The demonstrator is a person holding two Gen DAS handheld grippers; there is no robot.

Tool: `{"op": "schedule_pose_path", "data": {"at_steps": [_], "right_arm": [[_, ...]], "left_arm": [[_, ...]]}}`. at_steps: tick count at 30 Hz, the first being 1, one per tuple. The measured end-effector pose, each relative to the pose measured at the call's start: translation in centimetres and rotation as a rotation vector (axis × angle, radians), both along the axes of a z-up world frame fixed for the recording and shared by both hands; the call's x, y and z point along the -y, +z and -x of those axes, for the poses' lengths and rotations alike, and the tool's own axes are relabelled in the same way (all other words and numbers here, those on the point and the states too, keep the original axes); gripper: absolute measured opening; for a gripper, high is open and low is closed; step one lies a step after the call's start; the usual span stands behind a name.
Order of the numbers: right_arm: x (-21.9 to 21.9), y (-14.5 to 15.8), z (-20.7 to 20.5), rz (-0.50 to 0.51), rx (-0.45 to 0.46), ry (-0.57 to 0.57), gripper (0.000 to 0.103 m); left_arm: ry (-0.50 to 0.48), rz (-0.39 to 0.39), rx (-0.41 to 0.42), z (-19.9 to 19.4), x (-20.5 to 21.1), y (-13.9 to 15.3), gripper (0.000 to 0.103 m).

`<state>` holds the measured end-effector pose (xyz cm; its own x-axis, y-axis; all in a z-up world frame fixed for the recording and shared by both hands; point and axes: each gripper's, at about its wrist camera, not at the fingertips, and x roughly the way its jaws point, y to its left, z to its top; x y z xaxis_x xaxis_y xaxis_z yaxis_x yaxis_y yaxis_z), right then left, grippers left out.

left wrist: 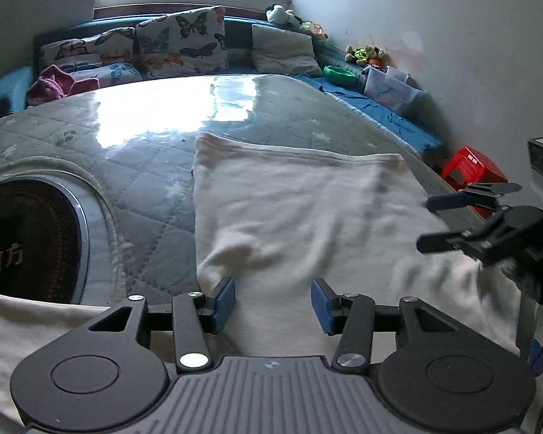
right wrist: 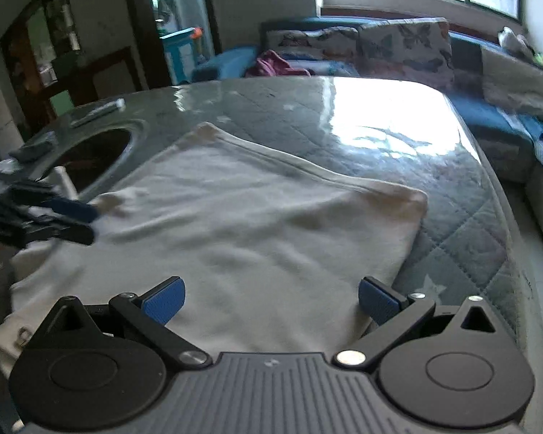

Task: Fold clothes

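White garment [left wrist: 293, 217] lies spread flat on the quilted, plastic-covered bench [left wrist: 155, 181], its near edge under both claws. Left claw [left wrist: 273, 305] and right claw [right wrist: 271, 302] hover just over that near part, jaws apart and holding nothing. Judging by this, a fold is about to start: each claw should pinch a near corner and carry it toward the far hem [right wrist: 307, 171]

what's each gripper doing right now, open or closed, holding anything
Left gripper: open, holding nothing, poised over the white garment.
Right gripper: open wide, holding nothing, also over the garment.
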<state>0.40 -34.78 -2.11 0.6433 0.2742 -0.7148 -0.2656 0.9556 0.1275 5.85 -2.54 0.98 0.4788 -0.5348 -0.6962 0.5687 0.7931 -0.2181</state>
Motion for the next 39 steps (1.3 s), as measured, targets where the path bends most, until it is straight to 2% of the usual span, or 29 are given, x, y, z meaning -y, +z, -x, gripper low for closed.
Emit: {"op": "schedule_pose_path", "data": {"at_steps": [14,26,30,34,36,39], "right_arm": [[0.2,-1.1,-6.4,0.11,-0.024,-0.014,0.103],[-1.7,-1.6,-13.3,0.128,-0.017,0.022,0.103],[-2.6,-1.4,-15.3,0.132,-0.022,0.034,0.103],[-3.6,-0.8,-15.2,0.158,-0.033,0.044,0.103],[-4.0,-0.3,-14.1,0.156,-0.025,0.072,0.103],[-5.5,0.2,-11.2,0.193,0.0,0.137,0.103]], "left_arm": [[0.045,0.025,-0.007,-1.6,-0.7,0.1,0.051],[0.115,0.026,0.0,-2.4,-1.4,0.1,0.052],[0.131,0.029,-0.005,-2.9,-1.7,0.3,0.057],[0.141,0.02,0.007,-2.4,-1.8,1.0,0.063],[0.16,0.0,0.04,-1.7,-1.8,1.7,0.074],[0.164,-0.02,0.08,-0.3,-1.9,2.5,0.076]]}}
